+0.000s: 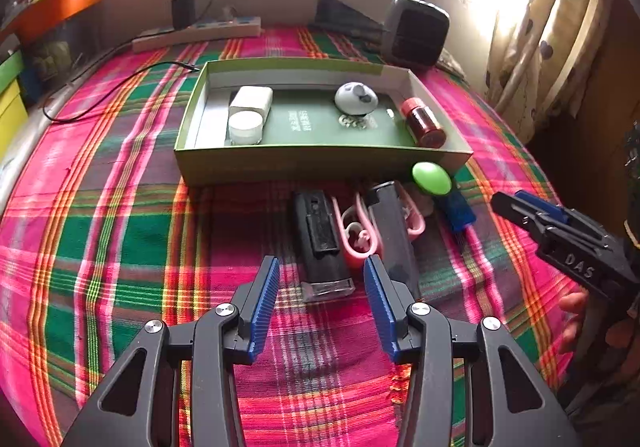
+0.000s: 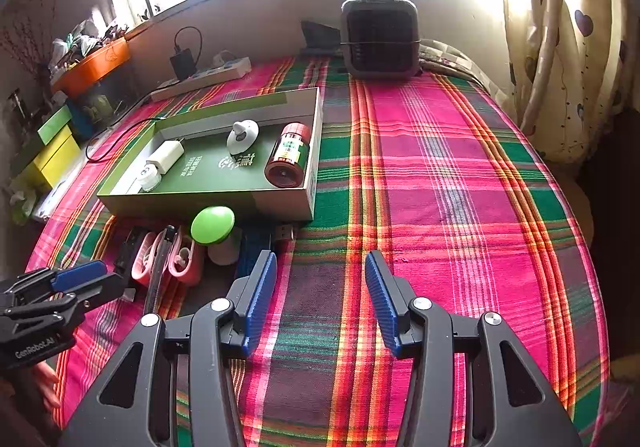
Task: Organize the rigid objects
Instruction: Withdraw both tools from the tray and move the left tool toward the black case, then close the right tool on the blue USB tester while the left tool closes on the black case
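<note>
My left gripper (image 1: 320, 267) is open low over the plaid cloth. The clear near end of a black oblong device (image 1: 320, 235) lies between its pads, which do not touch it. Beside it lie pink clips (image 1: 356, 239), a second dark device (image 1: 390, 231), a blue USB piece (image 1: 458, 211) and a green-capped item (image 1: 431, 177). Behind them stands a green box (image 1: 320, 163) holding a white charger (image 1: 252, 99), a white round jar (image 1: 245, 127), a white round gadget (image 1: 356, 98) and a red-capped bottle (image 1: 424, 121). My right gripper (image 2: 320, 263) is open over bare cloth, right of the pile.
A power strip (image 1: 200, 33) with a plugged charger and cable lies at the back left. A dark heater-like unit (image 2: 380, 35) stands at the back. A curtain (image 2: 560, 47) hangs on the right, and coloured boxes (image 2: 56, 151) are stacked at the left edge.
</note>
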Tool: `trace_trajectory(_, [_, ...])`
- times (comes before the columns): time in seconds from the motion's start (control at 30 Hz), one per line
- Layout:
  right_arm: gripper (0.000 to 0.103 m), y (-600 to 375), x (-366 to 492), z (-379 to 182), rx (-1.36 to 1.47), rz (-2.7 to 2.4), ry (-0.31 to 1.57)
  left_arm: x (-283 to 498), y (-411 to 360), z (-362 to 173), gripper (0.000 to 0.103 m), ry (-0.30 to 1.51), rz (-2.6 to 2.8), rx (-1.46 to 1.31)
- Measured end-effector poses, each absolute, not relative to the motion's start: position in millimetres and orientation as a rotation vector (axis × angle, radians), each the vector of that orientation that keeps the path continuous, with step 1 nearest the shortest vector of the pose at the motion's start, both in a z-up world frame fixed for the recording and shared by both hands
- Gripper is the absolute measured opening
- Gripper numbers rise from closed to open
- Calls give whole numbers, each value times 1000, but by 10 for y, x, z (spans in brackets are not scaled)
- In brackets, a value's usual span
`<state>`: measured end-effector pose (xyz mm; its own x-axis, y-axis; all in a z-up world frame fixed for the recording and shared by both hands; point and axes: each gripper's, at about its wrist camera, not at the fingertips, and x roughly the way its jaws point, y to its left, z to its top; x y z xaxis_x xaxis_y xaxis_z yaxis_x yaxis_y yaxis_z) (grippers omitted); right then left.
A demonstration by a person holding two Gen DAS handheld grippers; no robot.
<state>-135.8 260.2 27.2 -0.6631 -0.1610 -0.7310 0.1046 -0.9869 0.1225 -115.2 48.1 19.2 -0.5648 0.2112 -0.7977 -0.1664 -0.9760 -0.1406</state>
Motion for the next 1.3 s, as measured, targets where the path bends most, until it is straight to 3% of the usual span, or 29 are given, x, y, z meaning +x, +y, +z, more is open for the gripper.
trace_trajectory(0.37, [47, 2538, -1371, 210, 1247, -2684, -95, -1204, 360, 83, 43, -46, 2631, -1391])
trace_trajectory(1.3, [47, 2132, -1609, 53, 1298, -2647, 140, -1492, 342, 48, 43, 43, 2690, -1315])
